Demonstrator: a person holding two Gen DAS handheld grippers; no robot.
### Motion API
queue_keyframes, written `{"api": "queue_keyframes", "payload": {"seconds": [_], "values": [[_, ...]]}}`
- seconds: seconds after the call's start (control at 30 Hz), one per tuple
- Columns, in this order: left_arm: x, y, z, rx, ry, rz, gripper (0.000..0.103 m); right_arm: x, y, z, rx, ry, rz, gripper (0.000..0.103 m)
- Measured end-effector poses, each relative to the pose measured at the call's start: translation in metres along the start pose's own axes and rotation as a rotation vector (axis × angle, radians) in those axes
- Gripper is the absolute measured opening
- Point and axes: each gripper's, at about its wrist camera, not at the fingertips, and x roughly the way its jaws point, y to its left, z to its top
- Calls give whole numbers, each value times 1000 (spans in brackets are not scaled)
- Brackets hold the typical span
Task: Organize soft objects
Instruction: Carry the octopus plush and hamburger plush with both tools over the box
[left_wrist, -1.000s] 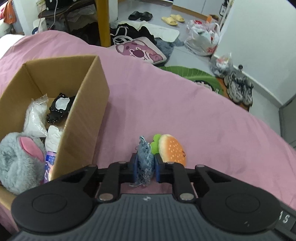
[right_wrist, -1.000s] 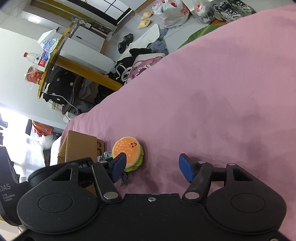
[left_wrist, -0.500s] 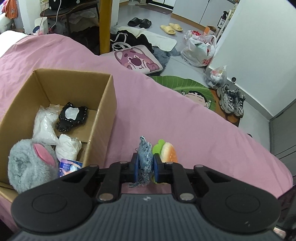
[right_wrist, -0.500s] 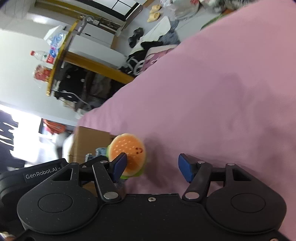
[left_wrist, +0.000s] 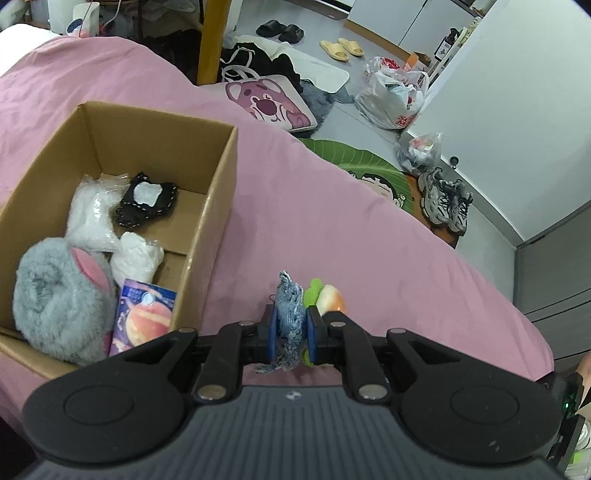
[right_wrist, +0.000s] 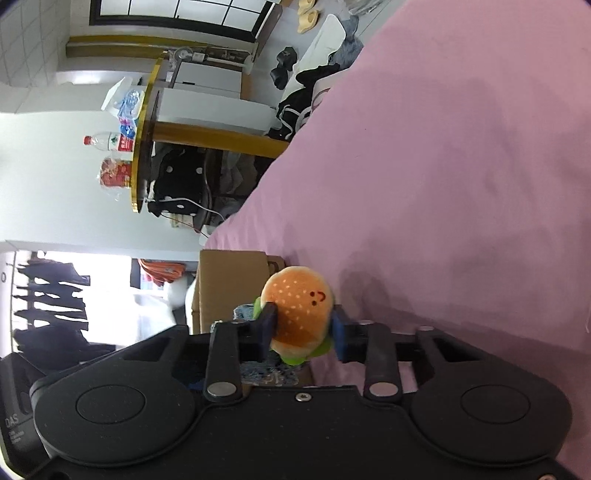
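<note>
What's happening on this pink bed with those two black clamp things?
A person is sorting soft items into a cardboard box. The left gripper has its jaws shut on a blue denim scrap. The right gripper grips a burger plush. A grey plush and some packets already lie in the box.

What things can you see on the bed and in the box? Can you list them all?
cardboard box: one, brown, on the pink bedcover
fluffy toy: one, grey with pink, in the box
white bundles: two, in the box
black pouch: one, in the box
peach packet: one, purple, in the box
denim scrap: one, blue, in left gripper
burger plush: one, orange and green, between right gripper fingers
</note>
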Motion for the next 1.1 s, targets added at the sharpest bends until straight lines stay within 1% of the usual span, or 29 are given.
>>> {"api": "queue_keyframes", "payload": {"seconds": [0.07,0.13,0.33,0.47,0.63,0.83,0.93,1.1], "values": [[-3,2,0,3,1,-1,15,-2,6,-3,-34,-6,-40,21],[-9,5,0,10,-13,1,15,-4,13,-7,-57,-5,-65,20],[-40,14,8,29,-68,-20,15,-12,43,-19,-149,-10,-50,20],[-61,26,17,27,-96,-44,15,-16,59,-23,-185,-23,-36,20],[-84,40,24,53,-134,-59,15,-21,71,-28,-212,-47,-30,20],[-97,61,33,35,-143,-76,15,-25,89,-35,-249,-67,-46,21],[-102,75,40,17,-149,-82,15,-27,98,-37,-242,-77,-26,21],[-106,95,50,-2,-163,-83,15,-24,120,-45,-306,-102,-54,21]]}}
